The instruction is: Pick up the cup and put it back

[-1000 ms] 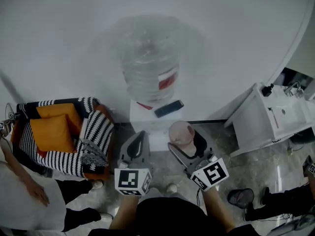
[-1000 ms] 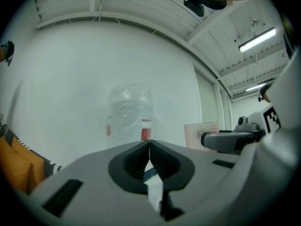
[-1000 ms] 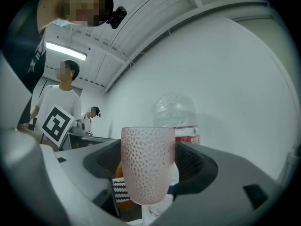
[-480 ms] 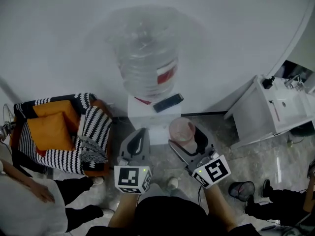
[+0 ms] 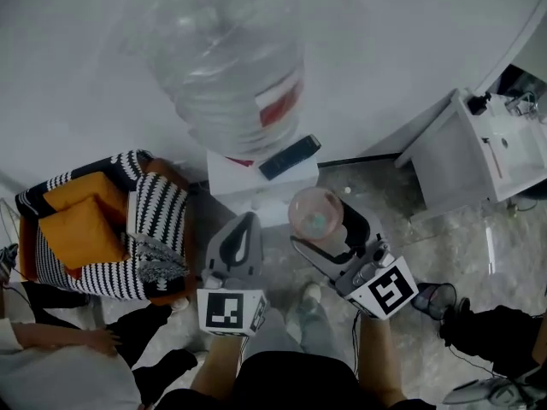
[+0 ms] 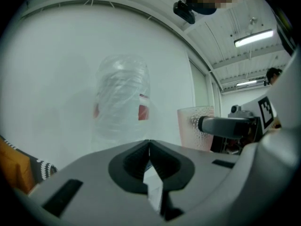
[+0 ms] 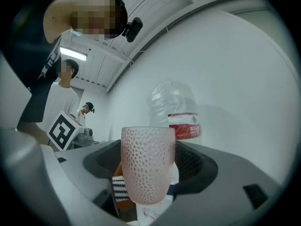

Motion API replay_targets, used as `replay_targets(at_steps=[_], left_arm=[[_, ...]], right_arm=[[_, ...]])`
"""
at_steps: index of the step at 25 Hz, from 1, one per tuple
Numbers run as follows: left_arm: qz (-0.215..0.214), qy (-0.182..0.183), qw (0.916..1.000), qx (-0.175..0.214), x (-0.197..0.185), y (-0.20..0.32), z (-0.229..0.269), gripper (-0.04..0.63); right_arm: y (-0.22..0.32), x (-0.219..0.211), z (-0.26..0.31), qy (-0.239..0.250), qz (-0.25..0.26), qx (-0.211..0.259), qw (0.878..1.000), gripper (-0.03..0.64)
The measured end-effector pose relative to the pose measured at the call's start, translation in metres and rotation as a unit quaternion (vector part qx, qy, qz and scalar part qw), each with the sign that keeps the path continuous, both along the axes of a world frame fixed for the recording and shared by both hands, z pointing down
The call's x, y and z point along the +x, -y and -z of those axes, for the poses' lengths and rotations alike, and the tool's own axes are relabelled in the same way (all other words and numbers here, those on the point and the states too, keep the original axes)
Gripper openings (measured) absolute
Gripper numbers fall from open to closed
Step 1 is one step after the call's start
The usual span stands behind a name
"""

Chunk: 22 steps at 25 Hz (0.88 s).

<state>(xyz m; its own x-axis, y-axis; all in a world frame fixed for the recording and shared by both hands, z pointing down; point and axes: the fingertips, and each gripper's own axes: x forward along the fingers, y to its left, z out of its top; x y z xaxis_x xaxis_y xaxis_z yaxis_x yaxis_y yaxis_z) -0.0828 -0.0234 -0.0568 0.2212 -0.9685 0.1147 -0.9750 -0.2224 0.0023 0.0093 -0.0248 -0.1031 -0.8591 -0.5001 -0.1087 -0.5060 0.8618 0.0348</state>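
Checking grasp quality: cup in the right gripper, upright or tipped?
Upright. The right gripper view shows the cup rim-up and level, clamped in the right gripper; the head view looks down into its open mouth.

lounge corner, water dispenser (image 5: 229, 79), striped armchair (image 5: 158, 225)

Left tongs (image 5: 249, 222), right tongs (image 5: 326, 227) grey; black-white marker cubes (image 5: 229, 312).

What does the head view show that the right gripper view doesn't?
Only the head view shows the dark flat device on the white stand and the white cabinet. Only the right gripper view shows the ceiling light. Both show the pink cup clamped in the right tongs and the big water bottle.
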Motion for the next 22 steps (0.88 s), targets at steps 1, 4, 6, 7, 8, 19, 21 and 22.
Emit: replay_targets(at_steps=[1, 4, 6, 7, 8, 19, 21, 22], left_arm=[[-0.005, 0.0, 1.0, -0.003, 0.002, 0.005, -0.009, 0.014], [-0.02, 0.001, 0.9998, -0.003, 0.008, 0.017, -0.039, 0.014], [-0.029, -0.004, 0.9996, -0.003, 0.012, 0.023, -0.065, 0.014], [-0.035, -0.008, 0.9994, -0.003, 0.014, 0.026, -0.08, 0.014], [-0.04, -0.01, 0.9991, -0.002, 0.015, 0.03, -0.096, 0.014], [-0.078, -0.001, 0.9958, -0.047, 0.021, 0.043, -0.331, 0.014], [-0.078, 0.008, 0.9961, -0.039, 0.015, 0.047, -0.375, 0.014], [-0.075, 0.008, 0.9964, -0.038, 0.012, 0.05, -0.396, 0.013]], right_arm=[[0.001, -0.002, -0.008, -0.002, 0.001, -0.001, 1.0, 0.359], [0.005, -0.004, -0.045, 0.001, -0.005, -0.015, 1.0, 0.359], [0.008, -0.001, -0.077, 0.0, -0.008, -0.025, 1.0, 0.359], [0.01, 0.0, -0.095, -0.001, -0.008, -0.028, 1.0, 0.359], [0.013, 0.002, -0.113, -0.004, -0.006, -0.03, 1.0, 0.359], [0.022, 0.002, -0.357, -0.044, 0.032, -0.072, 0.996, 0.359], [0.024, 0.001, -0.402, -0.057, 0.031, -0.06, 0.996, 0.359], [0.025, 0.002, -0.427, -0.072, 0.03, -0.053, 0.996, 0.359]])
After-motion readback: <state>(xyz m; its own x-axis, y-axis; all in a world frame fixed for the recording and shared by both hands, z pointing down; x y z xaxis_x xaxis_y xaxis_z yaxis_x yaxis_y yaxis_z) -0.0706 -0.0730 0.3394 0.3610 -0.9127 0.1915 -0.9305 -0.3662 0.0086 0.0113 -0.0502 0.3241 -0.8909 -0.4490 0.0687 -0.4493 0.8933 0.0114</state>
